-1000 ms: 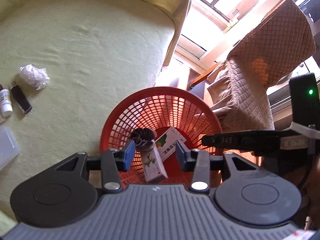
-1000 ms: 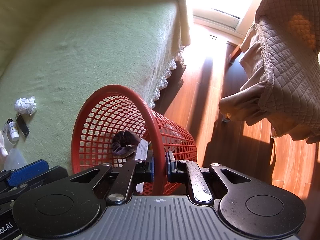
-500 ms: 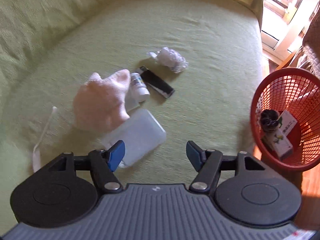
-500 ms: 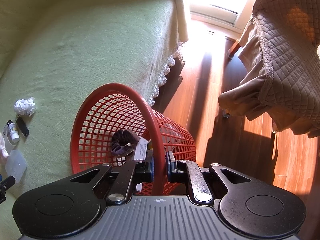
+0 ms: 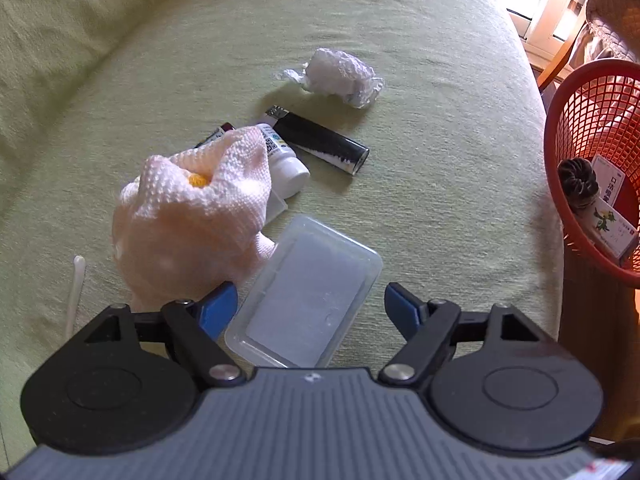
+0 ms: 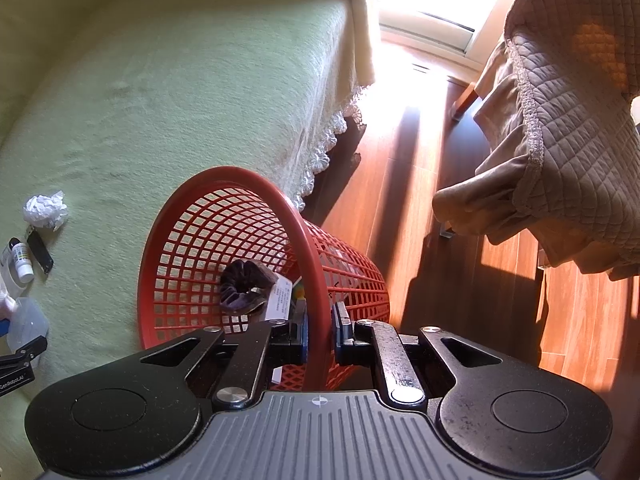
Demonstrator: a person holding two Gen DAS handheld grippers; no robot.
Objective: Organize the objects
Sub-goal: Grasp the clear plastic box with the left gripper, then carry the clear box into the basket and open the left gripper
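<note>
Red mesh basket (image 6: 224, 240) w/ dark scrunchie (image 6: 245, 286) inside — rim pinched by right gripper (image 6: 320, 334); left gripper (image 5: 310, 306) opening, empty.

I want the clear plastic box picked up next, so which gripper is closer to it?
Left. The left gripper hangs right over the clear plastic box, its jaws opening around it without touching. The right gripper is off at the sofa's edge, clamped on the red basket rim.

Green sofa (image 5: 420, 60) w/ stuff on it: tissue (image 5: 340, 76), lighter (image 5: 320, 140), small bottle (image 5: 284, 160), pink cloth (image 5: 192, 216), clear box (image 5: 308, 296), swab (image 5: 76, 292).
</note>
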